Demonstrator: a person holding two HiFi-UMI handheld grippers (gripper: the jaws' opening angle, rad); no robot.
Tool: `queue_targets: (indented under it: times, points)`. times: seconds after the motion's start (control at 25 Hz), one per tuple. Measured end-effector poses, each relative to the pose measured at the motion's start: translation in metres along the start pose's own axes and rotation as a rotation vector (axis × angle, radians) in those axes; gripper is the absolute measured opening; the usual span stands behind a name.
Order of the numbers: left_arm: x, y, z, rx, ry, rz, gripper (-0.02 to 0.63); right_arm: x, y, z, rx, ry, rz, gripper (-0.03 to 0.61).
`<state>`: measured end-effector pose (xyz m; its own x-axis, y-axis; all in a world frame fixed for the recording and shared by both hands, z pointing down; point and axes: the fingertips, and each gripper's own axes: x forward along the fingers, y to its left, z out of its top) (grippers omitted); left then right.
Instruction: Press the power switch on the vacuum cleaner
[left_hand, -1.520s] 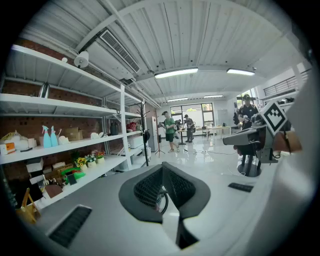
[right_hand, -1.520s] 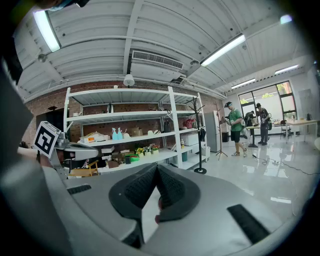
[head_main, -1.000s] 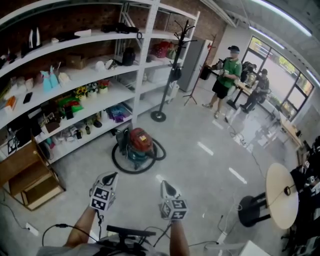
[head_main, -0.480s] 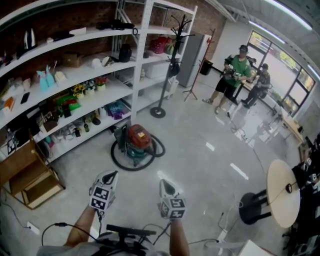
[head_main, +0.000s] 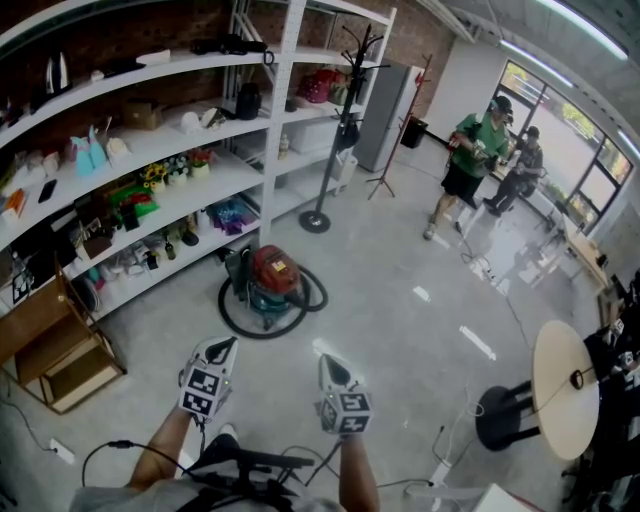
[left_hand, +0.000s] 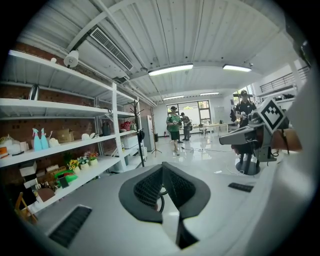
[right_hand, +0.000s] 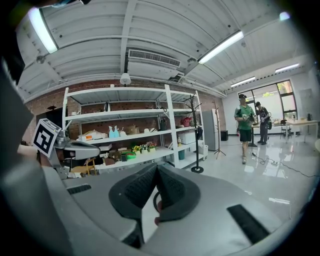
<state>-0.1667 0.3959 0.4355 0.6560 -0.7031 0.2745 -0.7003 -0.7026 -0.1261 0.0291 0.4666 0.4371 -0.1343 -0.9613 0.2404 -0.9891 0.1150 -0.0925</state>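
Vacuum (head_main: 272, 285) nearer, 12 o'clock; left gripper (head_main: 224, 349), right gripper (head_main: 329, 366) closed, empty; likely heavy, rigid, so prod red top (head_main: 276, 270), no grasp

A long white shelving unit (head_main: 190, 130) crowded with small goods lines the brick wall, a black coat stand (head_main: 333, 150) rises near its far end, wooden crates (head_main: 55, 350) sit at its near end, a round table (head_main: 563, 388) stands at right, and a person in green (head_main: 468, 165) and a second person (head_main: 520, 170) are by the windows.
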Motion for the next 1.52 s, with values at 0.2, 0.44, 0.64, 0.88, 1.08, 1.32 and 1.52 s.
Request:
queue_targets:
  times: [0.2,0.44,0.64,0.88,1.08,1.32,1.52]
  points:
    - [0.021,0.008,0.0,0.003,0.003,-0.012,0.006,0.021,-0.001,0.001,0.007,0.029,0.011,0.006]
    - [0.058,0.041,0.008,-0.006,0.001,-0.014,0.006,0.067,-0.01,0.007,0.014,0.029,0.01,0.007]
    - [0.096,0.074,0.017,-0.005,0.005,-0.024,0.005,0.112,-0.016,0.02,0.033,0.036,0.007,0.006]
    - [0.14,0.106,0.025,0.005,0.02,-0.053,0.006,0.167,-0.024,0.032,0.028,0.062,0.003,0.007]
    - [0.17,0.139,0.029,0.001,0.016,-0.06,0.006,0.21,-0.023,0.049,0.032,0.048,-0.005,0.006]
    - [0.199,0.17,0.033,-0.008,0.01,-0.07,0.006,0.248,-0.028,0.058,0.045,0.068,-0.013,0.007]
    - [0.216,0.188,0.037,-0.014,0.006,-0.069,0.005,0.271,-0.036,0.066,0.046,0.057,-0.02,0.008]
